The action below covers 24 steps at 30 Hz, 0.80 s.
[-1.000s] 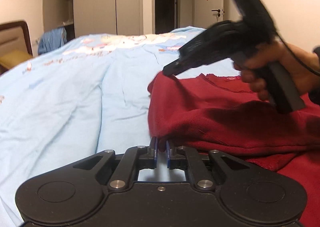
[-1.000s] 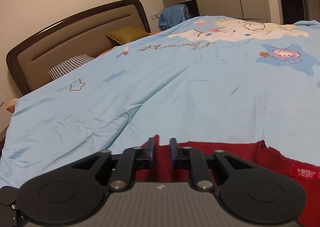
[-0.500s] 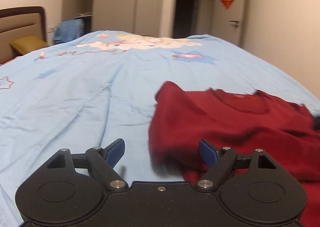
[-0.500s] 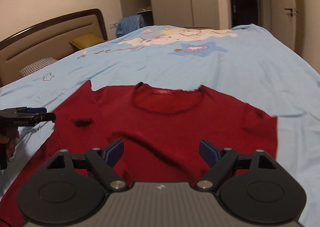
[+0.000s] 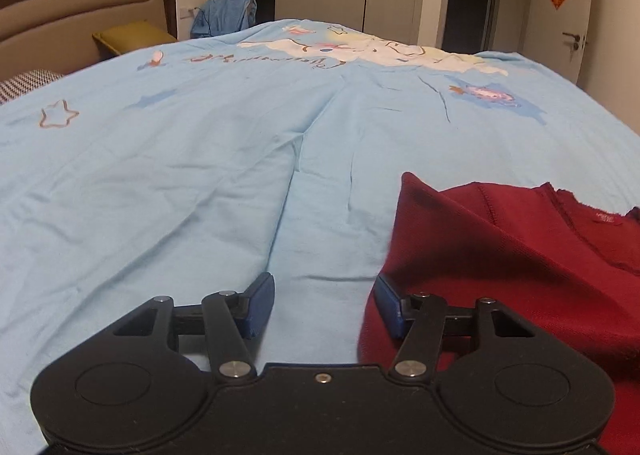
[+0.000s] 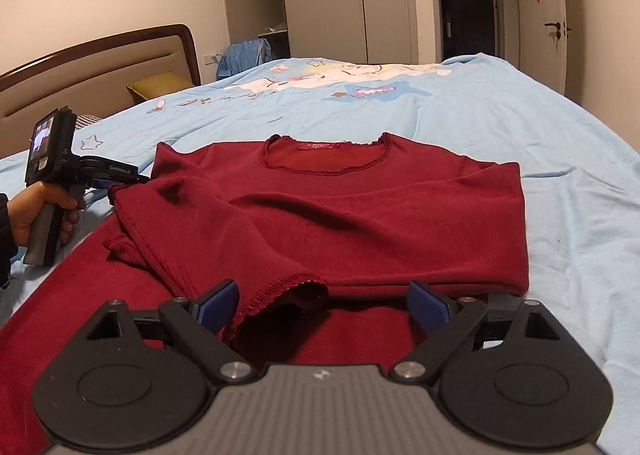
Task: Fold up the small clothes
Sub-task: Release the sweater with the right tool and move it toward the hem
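While both tools are held wide and empty, the sleeve cuff is seen at 12 o'clock, nearest the right tool; the left tool sits at the red top's edge.

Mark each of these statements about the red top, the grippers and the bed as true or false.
1. Both grippers are open. True: the left gripper and right gripper hold nothing.
2. The red top lies neck hole toward the camera. False: its neck hole is at the far end.
3. A sleeve is folded across the top's body. True.
4. The bed cover is plain white. False: it is light blue with cartoon prints.
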{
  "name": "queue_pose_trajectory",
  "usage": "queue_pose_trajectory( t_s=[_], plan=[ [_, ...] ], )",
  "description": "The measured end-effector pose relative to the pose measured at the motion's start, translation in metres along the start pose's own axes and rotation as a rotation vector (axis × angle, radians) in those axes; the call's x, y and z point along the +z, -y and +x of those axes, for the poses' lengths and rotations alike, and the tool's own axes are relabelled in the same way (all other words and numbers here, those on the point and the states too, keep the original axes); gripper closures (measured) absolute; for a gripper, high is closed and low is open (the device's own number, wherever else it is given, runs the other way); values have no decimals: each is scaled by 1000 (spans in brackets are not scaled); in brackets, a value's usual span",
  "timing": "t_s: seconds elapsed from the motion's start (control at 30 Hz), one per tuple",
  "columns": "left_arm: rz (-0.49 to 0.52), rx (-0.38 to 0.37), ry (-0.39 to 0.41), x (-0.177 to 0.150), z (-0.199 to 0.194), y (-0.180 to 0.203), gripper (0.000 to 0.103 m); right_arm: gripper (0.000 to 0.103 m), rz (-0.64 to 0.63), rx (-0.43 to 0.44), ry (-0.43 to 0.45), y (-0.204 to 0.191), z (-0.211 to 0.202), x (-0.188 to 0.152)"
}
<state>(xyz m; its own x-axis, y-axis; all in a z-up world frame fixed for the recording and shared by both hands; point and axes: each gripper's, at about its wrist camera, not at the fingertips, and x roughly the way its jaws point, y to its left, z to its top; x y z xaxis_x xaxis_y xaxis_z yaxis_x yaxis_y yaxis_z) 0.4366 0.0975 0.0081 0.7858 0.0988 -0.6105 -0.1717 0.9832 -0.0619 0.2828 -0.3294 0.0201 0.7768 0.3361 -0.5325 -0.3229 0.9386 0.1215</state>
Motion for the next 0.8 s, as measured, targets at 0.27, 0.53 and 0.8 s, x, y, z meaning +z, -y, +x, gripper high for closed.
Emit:
queue_pose_trajectory(
  t_s=[0.27,0.53,0.8],
  plan=[
    [-3,-77,60,-6,-40,5,29,5,16,-50,38,4,-8,-6],
    [87,-11,39,-30,-62,-1,23,4,7,-165,-11,9,-14,-23],
    [159,-23,47,-61,-115,-6,18,0,-44,-137,10,14,-62,-53]
  ],
)
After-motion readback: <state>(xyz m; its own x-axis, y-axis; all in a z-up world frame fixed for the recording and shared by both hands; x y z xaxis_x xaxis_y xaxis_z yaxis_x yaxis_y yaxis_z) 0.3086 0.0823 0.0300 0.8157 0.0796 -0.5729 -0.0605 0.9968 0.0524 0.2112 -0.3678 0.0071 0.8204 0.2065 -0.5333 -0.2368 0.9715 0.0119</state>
